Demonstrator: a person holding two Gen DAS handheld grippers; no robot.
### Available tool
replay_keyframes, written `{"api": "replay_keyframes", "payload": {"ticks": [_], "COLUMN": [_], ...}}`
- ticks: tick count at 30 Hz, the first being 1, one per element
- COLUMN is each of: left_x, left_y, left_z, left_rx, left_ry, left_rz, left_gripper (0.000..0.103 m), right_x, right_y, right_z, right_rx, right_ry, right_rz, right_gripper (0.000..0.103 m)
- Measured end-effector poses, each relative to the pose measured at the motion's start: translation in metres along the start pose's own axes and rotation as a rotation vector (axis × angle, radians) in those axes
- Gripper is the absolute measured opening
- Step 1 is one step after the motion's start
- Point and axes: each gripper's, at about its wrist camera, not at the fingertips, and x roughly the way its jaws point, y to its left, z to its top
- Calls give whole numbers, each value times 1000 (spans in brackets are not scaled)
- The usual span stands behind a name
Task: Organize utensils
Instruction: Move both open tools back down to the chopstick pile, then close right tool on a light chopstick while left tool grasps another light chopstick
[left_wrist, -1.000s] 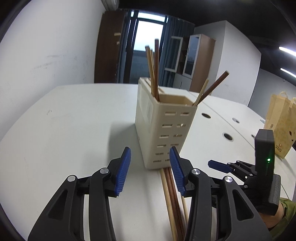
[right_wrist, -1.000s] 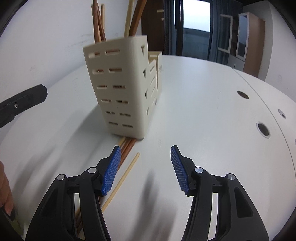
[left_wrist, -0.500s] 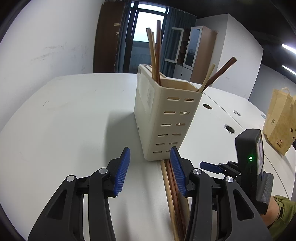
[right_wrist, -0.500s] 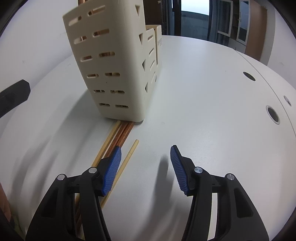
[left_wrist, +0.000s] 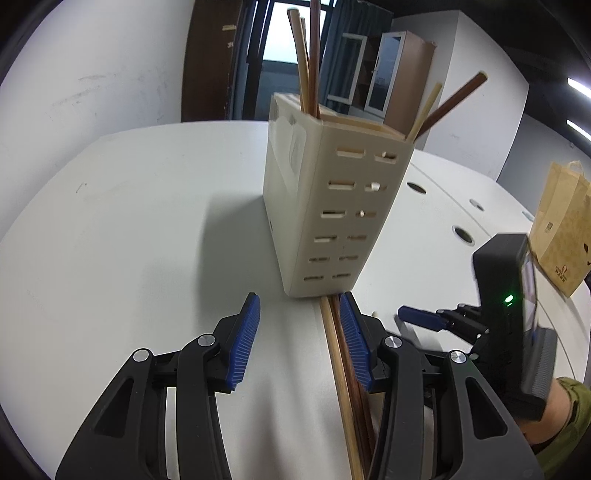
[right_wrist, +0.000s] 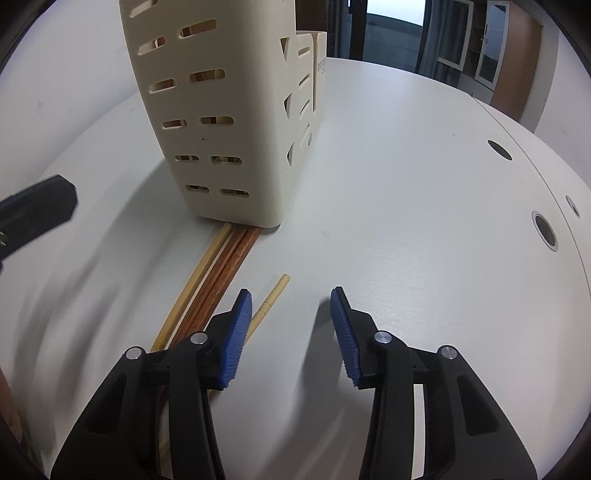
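A cream slotted utensil holder (left_wrist: 332, 206) stands on the white table (left_wrist: 129, 240) with several chopsticks upright in it. It also shows in the right wrist view (right_wrist: 229, 110). Loose chopsticks (left_wrist: 343, 387) lie flat on the table, their ends against the holder's base. In the right wrist view they are light and reddish-brown sticks (right_wrist: 218, 280), with one pale chopstick (right_wrist: 271, 299) lying apart. My left gripper (left_wrist: 299, 339) is open and empty just before the holder. My right gripper (right_wrist: 291, 328) is open and empty low over the table; its left finger is beside the pale chopstick.
A brown paper bag (left_wrist: 565, 229) stands at the table's right. Round cable holes (right_wrist: 545, 230) dot the right side of the table. A white wall runs along the left, with a dark door and cabinets at the back. The right gripper's body (left_wrist: 506, 317) is close beside my left one.
Both grippers have moved forward and lower toward the holder's base and the loose chopsticks. Both stayed open.
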Motion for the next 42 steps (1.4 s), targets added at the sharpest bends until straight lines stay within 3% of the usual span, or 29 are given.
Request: {"api": "replay_keyframes", "payload": {"ticks": [7, 16, 25, 40, 42], "left_x": [17, 42, 58, 64, 66], "left_y": [0, -9, -20, -25, -30], "left_z": [-5, -19, -31, -32, -32], "left_rx": [-1, 43, 94, 105, 125], "left_ry": [72, 183, 232, 235, 235], "left_rz": [-11, -33, -5, 43, 58], "left_gripper": [45, 45, 45, 45, 41], "right_x": [-2, -7, -8, -5, -5], "right_y": [-1, -6, -9, -17, -16], "right_z": [-2, -5, -8, -7, -8], "right_rx": [-7, 0, -8, -11, -15], "right_ry": [11, 21, 23, 16, 15], "right_rz": [18, 42, 47, 43, 37], "right_gripper": [23, 8, 7, 7, 7]}}
